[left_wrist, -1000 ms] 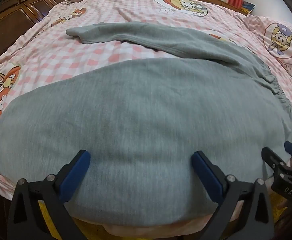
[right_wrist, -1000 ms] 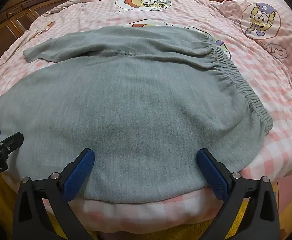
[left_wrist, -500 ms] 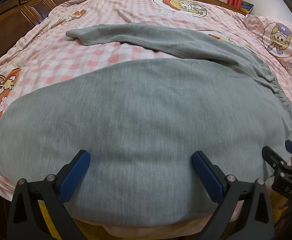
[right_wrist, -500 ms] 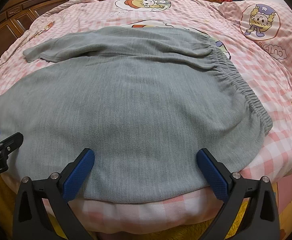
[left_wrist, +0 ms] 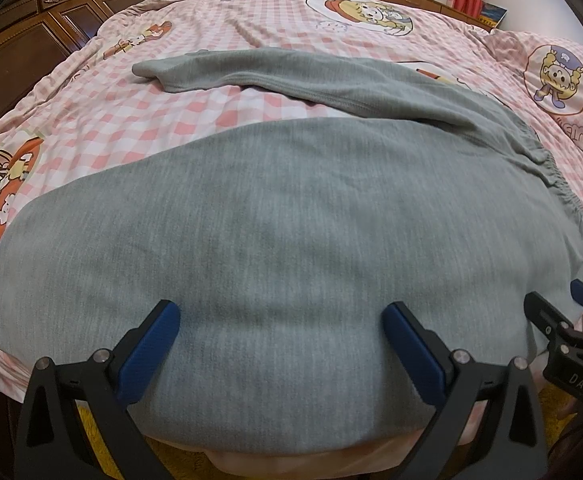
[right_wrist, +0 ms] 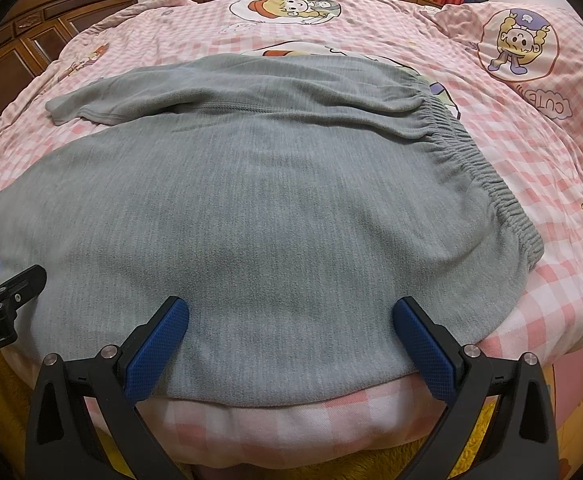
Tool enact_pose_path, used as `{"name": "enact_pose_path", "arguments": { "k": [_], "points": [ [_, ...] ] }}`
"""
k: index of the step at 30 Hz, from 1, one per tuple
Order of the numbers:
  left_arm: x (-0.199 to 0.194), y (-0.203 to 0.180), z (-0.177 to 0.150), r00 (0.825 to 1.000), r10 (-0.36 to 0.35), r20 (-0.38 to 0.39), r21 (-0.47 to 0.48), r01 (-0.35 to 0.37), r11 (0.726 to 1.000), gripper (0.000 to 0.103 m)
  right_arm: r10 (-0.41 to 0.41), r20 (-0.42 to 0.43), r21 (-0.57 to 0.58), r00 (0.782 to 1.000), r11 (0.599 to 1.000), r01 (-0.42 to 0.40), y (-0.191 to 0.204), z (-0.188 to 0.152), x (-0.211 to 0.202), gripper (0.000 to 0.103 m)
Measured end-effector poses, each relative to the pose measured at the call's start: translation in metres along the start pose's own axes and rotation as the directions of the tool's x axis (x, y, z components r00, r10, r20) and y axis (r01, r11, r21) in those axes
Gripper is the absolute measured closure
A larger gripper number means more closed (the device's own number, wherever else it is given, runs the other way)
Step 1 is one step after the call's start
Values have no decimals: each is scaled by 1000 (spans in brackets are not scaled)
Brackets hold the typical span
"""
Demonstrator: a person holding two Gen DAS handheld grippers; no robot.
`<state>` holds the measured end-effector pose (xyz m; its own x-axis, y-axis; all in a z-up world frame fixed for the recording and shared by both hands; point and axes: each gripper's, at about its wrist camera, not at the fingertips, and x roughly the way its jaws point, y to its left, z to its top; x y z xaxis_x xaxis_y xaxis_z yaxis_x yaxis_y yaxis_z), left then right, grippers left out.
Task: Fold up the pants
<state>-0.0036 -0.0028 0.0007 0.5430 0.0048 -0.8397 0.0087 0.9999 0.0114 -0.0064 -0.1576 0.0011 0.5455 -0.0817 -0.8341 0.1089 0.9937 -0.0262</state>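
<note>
Pants (right_wrist: 271, 216) at bed edge (right_wrist: 275, 424) — jaws wide, empty.

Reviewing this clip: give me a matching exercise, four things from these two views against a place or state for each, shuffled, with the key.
Things:
1. pants
2. waistband
3. left gripper
4. headboard

Places or states:
A. dark wood, at the far left of the bed
B. open, at the near edge of the pants
C. gathered elastic, along the right end of the pants
D. grey, spread flat on the checked bedspread, one leg angled away to the far left

Pairs: 1-D, 2-C, 3-B, 4-A
</note>
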Motion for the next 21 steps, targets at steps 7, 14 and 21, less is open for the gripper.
{"name": "enact_pose_path", "arguments": {
  "k": [7, 14, 21],
  "points": [
    [0, 0, 1, 1000, 1, 2, 0, -1, 1000, 0, -1, 2, -1, 1000, 1000, 1, 0, -1, 0, 0],
    [0, 0, 1, 1000, 1, 3, 1, -1, 1000, 0, -1, 3, -1, 1000, 1000, 1, 0, -2, 1, 0],
    [0, 0, 0, 1000, 2, 4, 1, -2, 1000, 0, -2, 4, -1, 1000, 1000, 2, 0, -2, 0, 0]
  ]
}}
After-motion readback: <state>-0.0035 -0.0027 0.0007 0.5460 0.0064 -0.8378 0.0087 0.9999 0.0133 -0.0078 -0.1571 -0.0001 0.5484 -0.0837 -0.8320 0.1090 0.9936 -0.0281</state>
